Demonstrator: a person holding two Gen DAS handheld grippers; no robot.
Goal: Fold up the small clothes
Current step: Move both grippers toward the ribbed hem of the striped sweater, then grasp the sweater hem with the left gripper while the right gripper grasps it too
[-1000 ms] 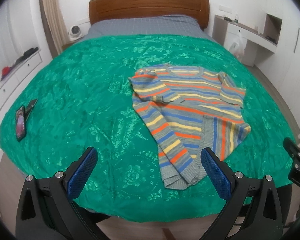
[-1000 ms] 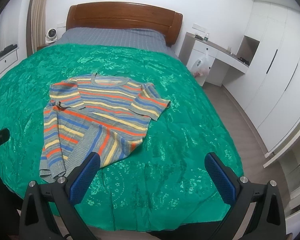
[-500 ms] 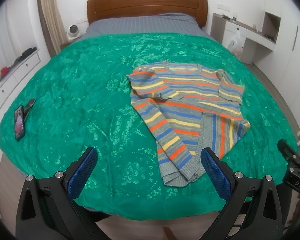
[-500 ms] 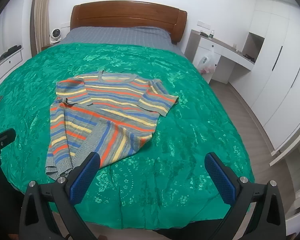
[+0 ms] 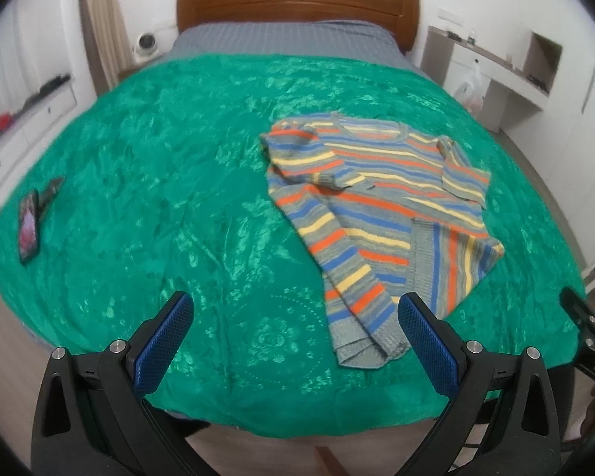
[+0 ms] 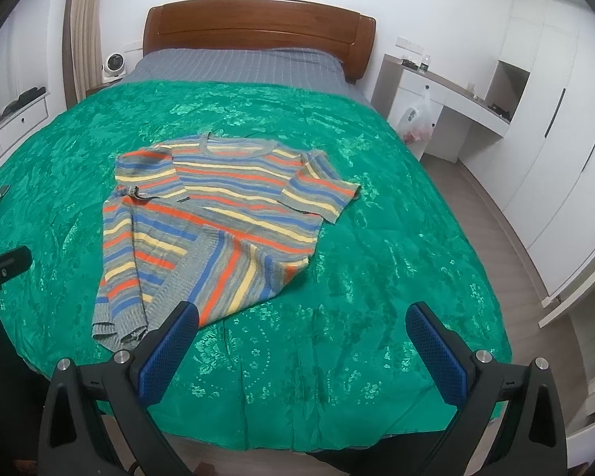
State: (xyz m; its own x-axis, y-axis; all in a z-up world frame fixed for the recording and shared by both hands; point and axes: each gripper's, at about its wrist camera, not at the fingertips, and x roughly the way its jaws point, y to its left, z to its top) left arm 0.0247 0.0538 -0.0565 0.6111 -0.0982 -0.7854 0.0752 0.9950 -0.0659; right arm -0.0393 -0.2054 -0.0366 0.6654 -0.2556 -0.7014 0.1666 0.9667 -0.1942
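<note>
Two blue-padded jaws gape wide on the left gripper (image 5: 293, 337), empty, above the green bedspread (image 5: 158, 198); the striped sweater (image 5: 377, 214) lies right of centre, a phone (image 5: 27, 228) far left. Right wrist view: right gripper (image 6: 303, 347) spread wide too, empty, sweater (image 6: 218, 214) lying ahead-left, one hem corner folded over.

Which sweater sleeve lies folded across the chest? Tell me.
The sleeve on the picture's left, its cuff lying on the sweater; the other sleeve sticks out sideways onto the green bedspread.
</note>
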